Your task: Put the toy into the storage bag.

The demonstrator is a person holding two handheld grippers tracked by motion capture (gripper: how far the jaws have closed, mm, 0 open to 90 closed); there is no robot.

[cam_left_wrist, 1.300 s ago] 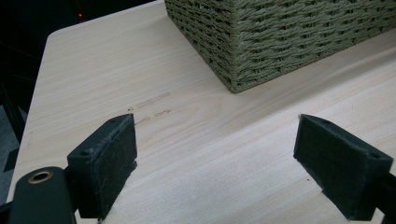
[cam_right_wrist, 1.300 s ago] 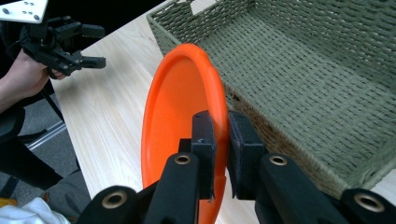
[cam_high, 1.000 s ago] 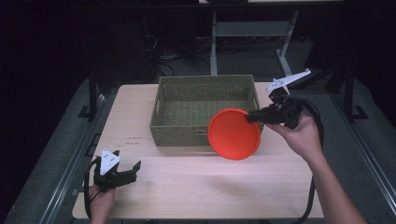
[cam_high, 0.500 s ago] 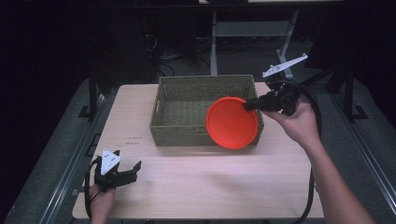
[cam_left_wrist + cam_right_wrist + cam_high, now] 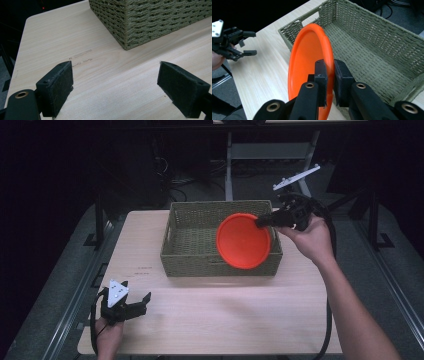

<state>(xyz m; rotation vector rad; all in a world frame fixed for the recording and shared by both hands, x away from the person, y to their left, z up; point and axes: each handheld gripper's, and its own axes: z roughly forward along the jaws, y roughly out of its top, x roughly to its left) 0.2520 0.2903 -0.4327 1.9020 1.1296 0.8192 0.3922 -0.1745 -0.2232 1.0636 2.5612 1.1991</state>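
Note:
An orange plate (image 5: 243, 241) hangs tilted on edge over the right end of the woven green basket (image 5: 190, 255). My right gripper (image 5: 262, 221) is shut on the plate's rim, and in the right gripper view the plate (image 5: 308, 60) stands pinched between the two black pads (image 5: 322, 75) above the basket (image 5: 372, 47). My left gripper (image 5: 141, 303) rests open on the table (image 5: 220, 305) near the front left corner. Its pads (image 5: 58, 87) stand wide apart over bare wood, with the basket's corner (image 5: 130, 25) beyond them.
The basket holds nothing inside. A metal stand (image 5: 240, 155) and cables lie on the dark floor behind the table. The left hand and its gripper (image 5: 234, 41) are seen far off in the right gripper view. Faint pencil marks (image 5: 81, 56) lie on the wood.
My right gripper has carried the orange plate up and back from the table's right side, so it now hangs over the basket's right end. The left gripper has stayed put.

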